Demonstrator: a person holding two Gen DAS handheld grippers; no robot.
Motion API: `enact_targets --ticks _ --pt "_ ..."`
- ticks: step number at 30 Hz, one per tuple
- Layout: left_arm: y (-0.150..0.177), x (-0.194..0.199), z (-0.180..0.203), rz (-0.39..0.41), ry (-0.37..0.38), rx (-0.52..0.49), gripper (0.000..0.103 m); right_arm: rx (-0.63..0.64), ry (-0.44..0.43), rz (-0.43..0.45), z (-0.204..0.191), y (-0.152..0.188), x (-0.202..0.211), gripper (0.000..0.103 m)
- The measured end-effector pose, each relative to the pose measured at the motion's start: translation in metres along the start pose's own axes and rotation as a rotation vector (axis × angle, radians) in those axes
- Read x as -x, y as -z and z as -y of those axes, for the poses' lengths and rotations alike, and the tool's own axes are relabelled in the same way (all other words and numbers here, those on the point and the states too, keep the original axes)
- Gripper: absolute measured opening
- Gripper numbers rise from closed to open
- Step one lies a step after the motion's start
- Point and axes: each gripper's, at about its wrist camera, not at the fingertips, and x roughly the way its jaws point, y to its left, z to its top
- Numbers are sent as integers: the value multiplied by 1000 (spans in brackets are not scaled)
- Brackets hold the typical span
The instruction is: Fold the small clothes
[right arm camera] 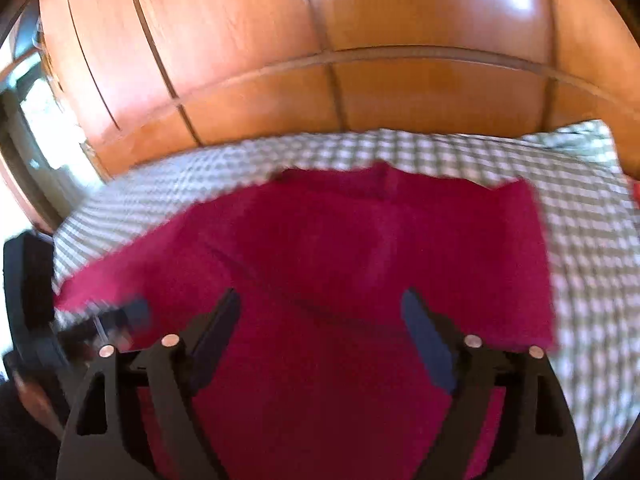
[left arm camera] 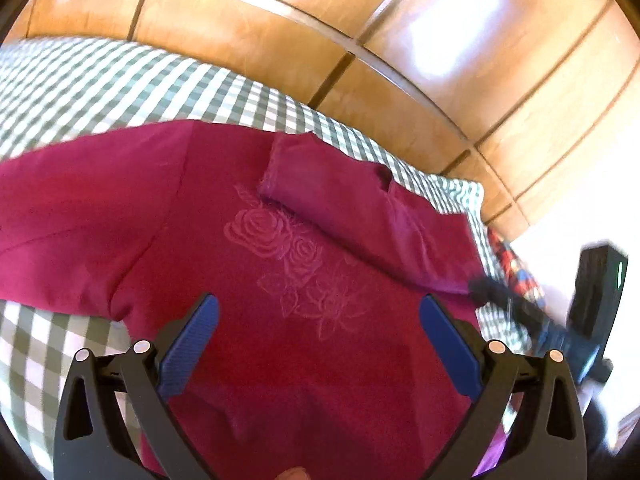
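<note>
A: Why is the red shirt (left arm camera: 280, 280) lying spread flat on the checked sheet (left arm camera: 100, 80) of the bed?

B: Probably so it folds cleanly. One sleeve (left arm camera: 360, 220) is already lying across the chest, in the upper right of the left view.

A: And the tongs?

B: Both are gaping wide, gripping nothing. The left tongs (left arm camera: 318, 308) are hovering over the rose print; the right tongs (right arm camera: 322, 300) are hanging over the shirt's middle.

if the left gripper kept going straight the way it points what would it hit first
Most likely the dark red shirt with its rose print, spread directly ahead of the open left gripper; depth is unclear.
</note>
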Motion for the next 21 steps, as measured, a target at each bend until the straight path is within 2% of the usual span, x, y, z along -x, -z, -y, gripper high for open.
enact_targets --ticks 3,5,7,8,11,15,17,21 --pt "-9 -10 -4 -11 -28 18 99 77 168 7 1 28 3 94" --pt "-17 -17 -6 -28 -43 20 99 87 225 -20 7 48 -4 98" --pt "-29 -23 -8 -24 -86 18 99 40 217 -61 18 70 -17 101" --pt "-33 -22 -8 -15 -101 24 99 -12 183 -28 26 79 -17 101" --pt "-51 -29 -14 -1 -113 72 99 -69 132 -20 41 78 -17 101" --pt "-66 -47 -25 -38 -122 148 99 -45 160 -21 34 77 -17 101" --pt "-72 -56 -23 -46 -111 137 99 -47 160 -21 36 76 -18 101" --pt "-79 -65 -10 -1 -130 57 99 -40 165 -25 33 77 -18 101"
